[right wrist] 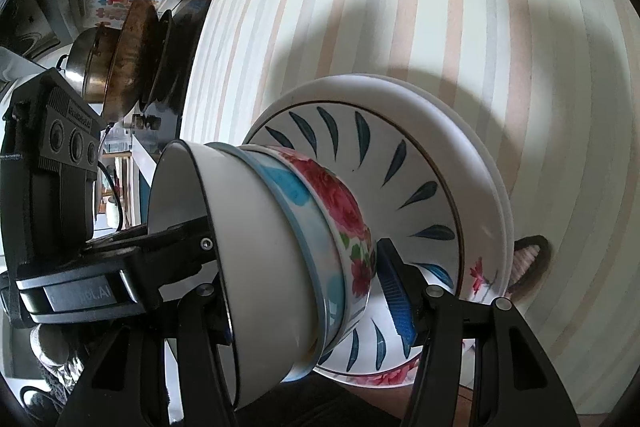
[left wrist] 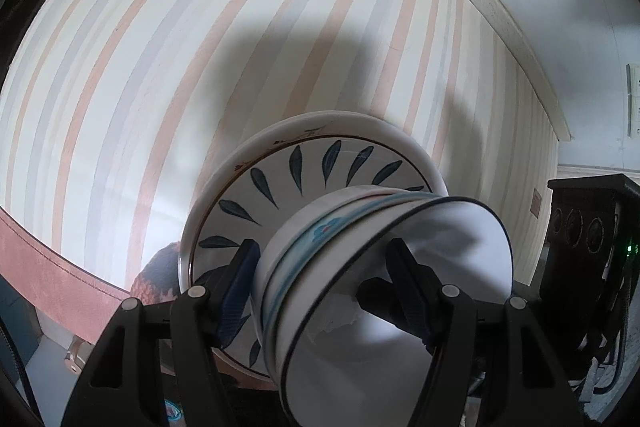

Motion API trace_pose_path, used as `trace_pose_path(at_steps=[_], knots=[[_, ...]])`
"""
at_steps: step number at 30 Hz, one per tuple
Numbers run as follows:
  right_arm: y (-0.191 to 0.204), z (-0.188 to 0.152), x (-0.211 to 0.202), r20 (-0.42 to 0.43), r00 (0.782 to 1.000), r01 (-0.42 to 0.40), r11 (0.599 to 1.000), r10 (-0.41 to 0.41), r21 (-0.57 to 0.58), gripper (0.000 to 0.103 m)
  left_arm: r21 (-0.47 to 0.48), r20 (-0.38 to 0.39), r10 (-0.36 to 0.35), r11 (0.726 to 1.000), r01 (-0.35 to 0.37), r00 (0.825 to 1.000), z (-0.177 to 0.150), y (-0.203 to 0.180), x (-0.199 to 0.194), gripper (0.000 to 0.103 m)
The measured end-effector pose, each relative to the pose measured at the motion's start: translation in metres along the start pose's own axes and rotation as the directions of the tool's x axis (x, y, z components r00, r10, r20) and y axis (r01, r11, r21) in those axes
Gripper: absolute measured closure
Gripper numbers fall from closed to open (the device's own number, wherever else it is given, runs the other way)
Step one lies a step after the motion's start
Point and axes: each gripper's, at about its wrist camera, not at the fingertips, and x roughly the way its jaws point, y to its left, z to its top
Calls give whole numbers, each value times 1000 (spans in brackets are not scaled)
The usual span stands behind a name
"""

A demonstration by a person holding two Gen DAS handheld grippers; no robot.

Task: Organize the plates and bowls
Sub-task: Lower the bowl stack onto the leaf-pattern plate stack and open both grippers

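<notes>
My left gripper (left wrist: pixel 320 291) and right gripper (right wrist: pixel 304 291) each pinch the nested bowls (right wrist: pixel 280 259), stacked on leaf-pattern plates (right wrist: pixel 420 187) at twelve o'clock; stacking looks done, shelving remains.

The nested stack of white ceramic bowls (left wrist: pixel 360 267) (right wrist: pixel 280 259) sits on the round white plate with dark leaf marks (left wrist: pixel 288 187) (right wrist: pixel 400 179), itself on a larger plain white plate (right wrist: pixel 476 147) over the striped tablecloth (left wrist: pixel 160 67). Far left (right-wrist view), a blackened metal wok (right wrist: pixel 132 55) leans against a steel pot (right wrist: pixel 90 67).
</notes>
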Motion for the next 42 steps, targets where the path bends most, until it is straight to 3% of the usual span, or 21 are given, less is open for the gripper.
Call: trace_pose_path(at_steps=[5, 13, 22, 24, 26, 28, 29, 33, 42], knots=[[-4, -2, -3, 7, 1000, -1, 1000, 1, 10, 43, 10, 4, 0, 1000, 0, 1000, -1, -2, 1, 40], [-3, -9, -9, 26, 999, 31, 999, -31, 20, 43, 59, 68, 87, 994, -91, 994, -8, -9, -12, 40], [24, -27, -44, 116, 983, 147, 987, -139, -62, 43, 113, 199, 165, 975, -190, 966, -29, -22, -54, 40], [32, -34, -57, 147, 975, 177, 981, -165, -74, 39, 121, 241, 190, 967, -223, 952, -36, -23, -65, 36], [41, -44, -72, 191, 960, 222, 972, -203, -81, 29, 128, 271, 199, 962, -241, 942, -42, -22, -72, 32], [47, -52, -85, 231, 946, 252, 965, -229, -76, 17, 136, 305, 211, 955, -262, 929, -50, -22, -79, 21], [51, -58, -95, 260, 931, 283, 957, -256, -68, 16, 143, 322, 209, 953, -266, 923, -54, -22, -83, 16], [68, -80, -117, 347, 867, 395, 918, -357, -44, 14, 169, 372, 210, 942, -289, 904, -69, -22, -97, 16], [110, -148, -161, 486, 767, 449, 891, -420, 61, 12, 299, 479, 146, 900, -317, 865, -125, -31, -145, 16]])
